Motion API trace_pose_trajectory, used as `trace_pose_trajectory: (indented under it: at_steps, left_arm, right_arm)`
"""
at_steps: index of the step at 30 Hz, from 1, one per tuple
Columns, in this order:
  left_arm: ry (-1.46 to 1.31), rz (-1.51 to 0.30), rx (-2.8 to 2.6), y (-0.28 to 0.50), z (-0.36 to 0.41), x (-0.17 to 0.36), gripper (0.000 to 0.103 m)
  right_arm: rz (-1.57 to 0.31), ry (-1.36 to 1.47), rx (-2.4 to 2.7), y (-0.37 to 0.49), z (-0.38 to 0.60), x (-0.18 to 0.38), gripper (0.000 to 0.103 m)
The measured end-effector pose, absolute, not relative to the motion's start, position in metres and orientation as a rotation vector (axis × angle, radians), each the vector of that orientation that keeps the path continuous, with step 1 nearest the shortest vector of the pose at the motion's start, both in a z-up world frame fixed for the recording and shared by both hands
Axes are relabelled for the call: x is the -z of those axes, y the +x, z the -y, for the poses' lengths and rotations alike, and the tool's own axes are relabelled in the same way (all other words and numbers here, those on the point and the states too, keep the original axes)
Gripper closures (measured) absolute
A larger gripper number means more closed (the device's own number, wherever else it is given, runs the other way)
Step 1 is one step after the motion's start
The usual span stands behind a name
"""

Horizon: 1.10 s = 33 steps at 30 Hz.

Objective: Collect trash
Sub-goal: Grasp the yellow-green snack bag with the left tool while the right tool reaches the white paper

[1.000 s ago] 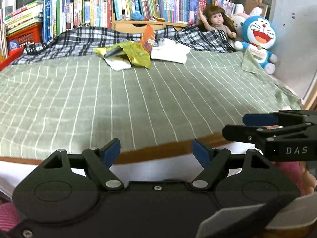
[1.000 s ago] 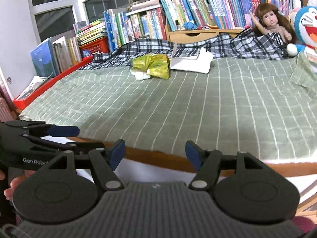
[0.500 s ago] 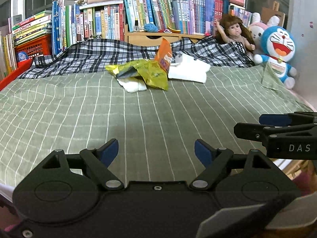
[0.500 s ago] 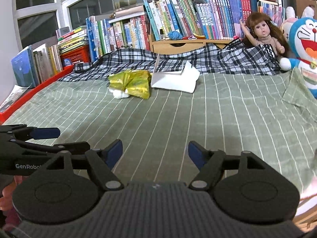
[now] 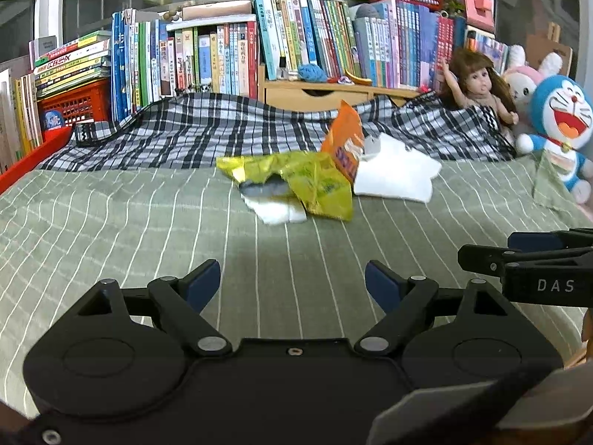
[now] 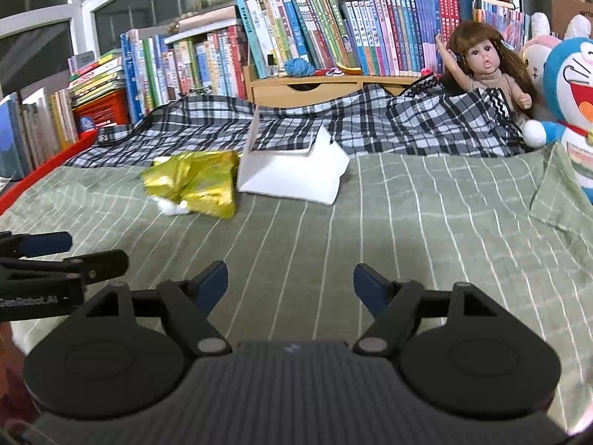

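Note:
A crumpled yellow snack wrapper (image 5: 311,181) (image 6: 196,181) lies mid-bed on the green striped sheet (image 5: 148,230) (image 6: 407,230). Under its near edge sits a white tissue (image 5: 278,213) (image 6: 170,207). An orange packet (image 5: 344,141) stands up behind it, beside a white open box (image 5: 393,176) (image 6: 296,174). My left gripper (image 5: 292,283) hovers open over the sheet, well short of the wrapper, with nothing between its fingers. My right gripper (image 6: 289,283) is likewise open and empty, facing the white box from a distance.
A black-and-white plaid blanket (image 5: 178,137) (image 6: 407,126) lies bunched at the far side. Behind it stand rows of books (image 5: 222,59) (image 6: 333,29) and a wooden drawer unit (image 5: 326,92). A doll (image 6: 485,70) and blue plush toy (image 5: 559,122) sit at the right.
Both grippers have moved forward from the bed's wooden edge out over the sheet, so the trash pile appears closer and larger. Both stayed open.

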<state>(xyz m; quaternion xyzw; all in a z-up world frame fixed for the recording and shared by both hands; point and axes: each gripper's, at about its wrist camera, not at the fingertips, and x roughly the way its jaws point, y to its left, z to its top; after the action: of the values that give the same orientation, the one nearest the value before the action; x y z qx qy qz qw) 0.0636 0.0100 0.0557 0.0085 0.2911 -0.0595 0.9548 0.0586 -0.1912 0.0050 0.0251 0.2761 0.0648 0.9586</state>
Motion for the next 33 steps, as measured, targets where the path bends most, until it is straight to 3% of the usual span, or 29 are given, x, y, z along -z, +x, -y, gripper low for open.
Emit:
trace_pose_trajectory:
  at_steps: [8, 12, 27, 29, 30, 31, 32, 33]
  left_arm:
    - [-0.21, -0.552, 0.105, 0.118, -0.046, -0.071, 0.013]
    - [-0.23, -0.554, 0.101, 0.139, -0.051, -0.071, 0.012]
    - [-0.414, -0.651, 0.066, 0.222, -0.047, -0.04, 0.012]
    - [-0.44, -0.654, 0.081, 0.226, -0.047, -0.036, 0.019]
    - [-0.452, -0.652, 0.097, 0.228, -0.046, -0.034, 0.029]
    - [-0.455, -0.649, 0.104, 0.229, -0.045, -0.034, 0.03]
    - [-0.444, -0.646, 0.106, 0.23, -0.043, -0.035, 0.036]
    - [-0.422, -0.642, 0.111, 0.229, -0.04, -0.037, 0.041]
  right_arm:
    - [-0.509, 0.03, -0.109, 0.107, 0.197, -0.008, 0.01]
    - [-0.506, 0.025, -0.116, 0.133, 0.195, -0.004, 0.0]
    - [-0.585, 0.176, -0.06, 0.21, 0.21, 0.018, 0.0]
    - [-0.605, 0.206, -0.07, 0.218, 0.212, 0.021, 0.009]
    - [-0.616, 0.216, -0.076, 0.22, 0.212, 0.023, 0.02]
    - [-0.62, 0.219, -0.081, 0.221, 0.211, 0.024, 0.038]
    - [-0.617, 0.212, -0.077, 0.22, 0.21, 0.024, 0.045]
    - [-0.62, 0.205, -0.075, 0.219, 0.208, 0.023, 0.066]
